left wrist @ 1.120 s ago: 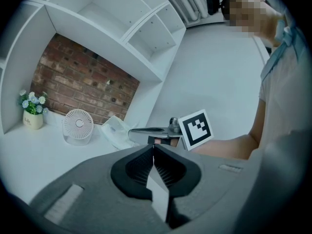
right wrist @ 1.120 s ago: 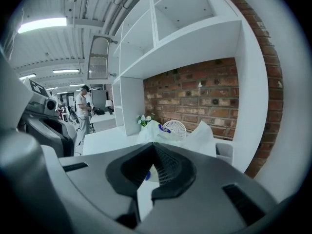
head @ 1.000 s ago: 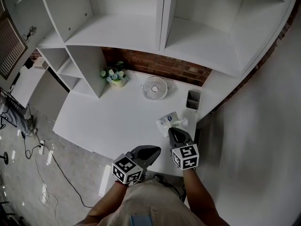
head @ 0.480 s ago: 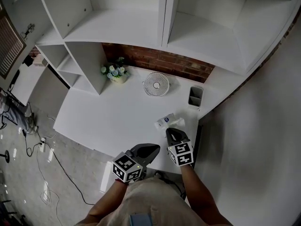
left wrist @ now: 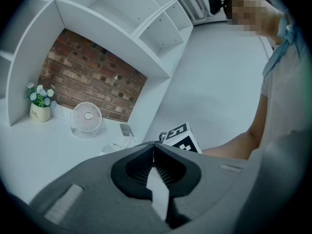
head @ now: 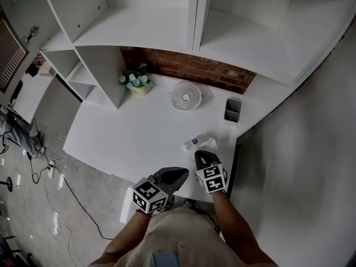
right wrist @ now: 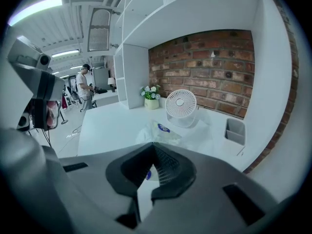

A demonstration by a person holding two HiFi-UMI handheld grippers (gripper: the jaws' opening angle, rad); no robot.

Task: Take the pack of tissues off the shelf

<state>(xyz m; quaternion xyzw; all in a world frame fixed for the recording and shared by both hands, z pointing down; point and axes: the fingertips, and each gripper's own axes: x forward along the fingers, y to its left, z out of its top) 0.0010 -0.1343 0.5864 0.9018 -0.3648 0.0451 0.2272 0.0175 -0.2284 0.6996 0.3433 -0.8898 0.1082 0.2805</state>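
The pack of tissues (head: 194,143), white plastic with a blue mark, lies low over the white desk (head: 128,132) near its right edge. My right gripper (head: 201,156) is just behind it, jaws shut on the pack's near edge. In the right gripper view the pack (right wrist: 161,130) spreads out from the closed fingertips, and a bit of its wrapper shows under the jaws. My left gripper (head: 181,174) hovers at the desk's front edge, shut and holding nothing. The shelf compartments (head: 144,26) above stand bare.
A small white fan (head: 186,95) and a pot of flowers (head: 136,84) stand at the back by the brick wall. A grey holder (head: 233,109) sits in the back right corner. The white wall closes the desk's right side. A person stands far off in the room (right wrist: 84,86).
My right gripper has come down toward the desk with the pack in its jaws. The left gripper has stayed where it was.
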